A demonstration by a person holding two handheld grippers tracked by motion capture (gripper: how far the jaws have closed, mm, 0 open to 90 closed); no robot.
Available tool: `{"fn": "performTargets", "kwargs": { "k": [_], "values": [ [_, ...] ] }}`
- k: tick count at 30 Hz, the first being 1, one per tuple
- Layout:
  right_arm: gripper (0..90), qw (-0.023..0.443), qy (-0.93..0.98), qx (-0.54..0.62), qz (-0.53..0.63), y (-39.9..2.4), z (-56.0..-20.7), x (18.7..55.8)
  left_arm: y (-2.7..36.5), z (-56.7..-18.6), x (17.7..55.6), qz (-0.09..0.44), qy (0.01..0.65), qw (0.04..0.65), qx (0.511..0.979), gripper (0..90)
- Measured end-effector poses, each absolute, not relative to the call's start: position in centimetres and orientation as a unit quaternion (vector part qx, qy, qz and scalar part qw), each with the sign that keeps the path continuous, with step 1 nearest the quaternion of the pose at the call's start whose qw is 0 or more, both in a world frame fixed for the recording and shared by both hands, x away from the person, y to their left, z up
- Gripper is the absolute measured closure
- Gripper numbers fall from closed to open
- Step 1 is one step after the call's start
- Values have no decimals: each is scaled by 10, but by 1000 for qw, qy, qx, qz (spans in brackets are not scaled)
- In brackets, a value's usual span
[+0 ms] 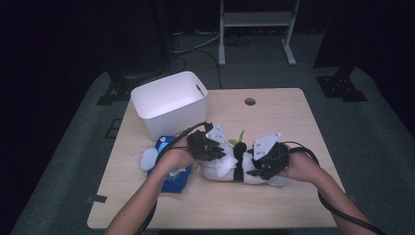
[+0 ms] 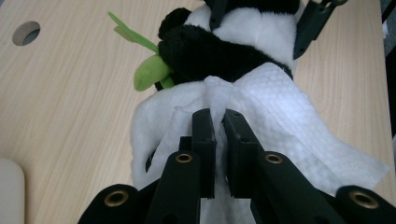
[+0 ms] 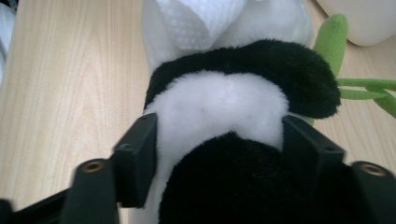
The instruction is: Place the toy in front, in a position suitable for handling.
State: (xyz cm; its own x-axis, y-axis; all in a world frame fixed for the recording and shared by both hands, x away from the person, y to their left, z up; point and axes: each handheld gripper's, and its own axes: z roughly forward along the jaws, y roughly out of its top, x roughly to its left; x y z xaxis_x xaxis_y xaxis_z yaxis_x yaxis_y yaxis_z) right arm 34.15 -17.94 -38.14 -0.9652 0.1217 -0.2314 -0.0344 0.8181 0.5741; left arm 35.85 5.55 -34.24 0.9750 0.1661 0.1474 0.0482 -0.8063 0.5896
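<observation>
The two black jaws of the left gripper [image 2: 215, 122] rise closest to the lens in the left gripper view, drawn nearly together and pinching a gathered fold of a white wet wipe [image 2: 280, 107]. The wipe spreads from that pinch over the white belly of a plush panda [image 2: 219, 51] and trails onto the wooden table [image 2: 70, 93] on the right of that view. Just beyond the pinch lies the panda's black arm, with a green plush bamboo sprig [image 2: 149, 72] sticking out beside it.

In the right gripper view the right gripper [image 3: 219, 140] has its jaws set wide, one on each side of the panda's black and white body, their pads against the fur. Whether they press it firmly I cannot tell.

From the high view the panda lies on its side near the middle of the table, between both grippers. The left hand [image 1: 178, 156] comes from the left, the right hand [image 1: 299, 166] from the right. A blue wipe packet [image 1: 169, 174] lies just left of the panda, and a white bin [image 1: 169, 100] stands behind it.
</observation>
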Motion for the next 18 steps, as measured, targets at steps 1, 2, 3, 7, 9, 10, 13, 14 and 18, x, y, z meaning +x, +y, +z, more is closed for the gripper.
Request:
{"fn": "performTargets", "kwargs": {
  "k": [1, 2, 3, 7, 9, 10, 13, 14, 18],
  "values": [
    [398, 128, 945, 22, 301, -180, -382, 342, 55, -342, 358, 96, 56, 306, 945, 833],
    [432, 125, 945, 25, 301, -180, -382, 342, 54, -342, 358, 97, 54, 307, 945, 833],
    [462, 125, 945, 28, 301, -181, -382, 342, 53, -341, 358, 97, 54, 309, 945, 833],
    [545, 125, 944, 34, 303, -180, -382, 342, 46, -340, 355, 90, 44, 318, 943, 833],
    [611, 113, 942, 42, 312, -180, -379, 344, 36, -338, 353, 85, 34, 322, 942, 832],
    [622, 108, 942, 42, 315, -180, -377, 344, 33, -338, 352, 85, 28, 320, 943, 832],
    [638, 94, 940, 45, 324, -182, -374, 348, 24, -336, 350, 77, 19, 328, 942, 833],
    [642, 87, 940, 45, 327, -183, -374, 348, 21, -336, 349, 76, 13, 329, 941, 833],
    [647, 56, 936, 41, 346, -183, -371, 347, 10, -333, 345, 70, -6, 335, 940, 833]
  ]
}}
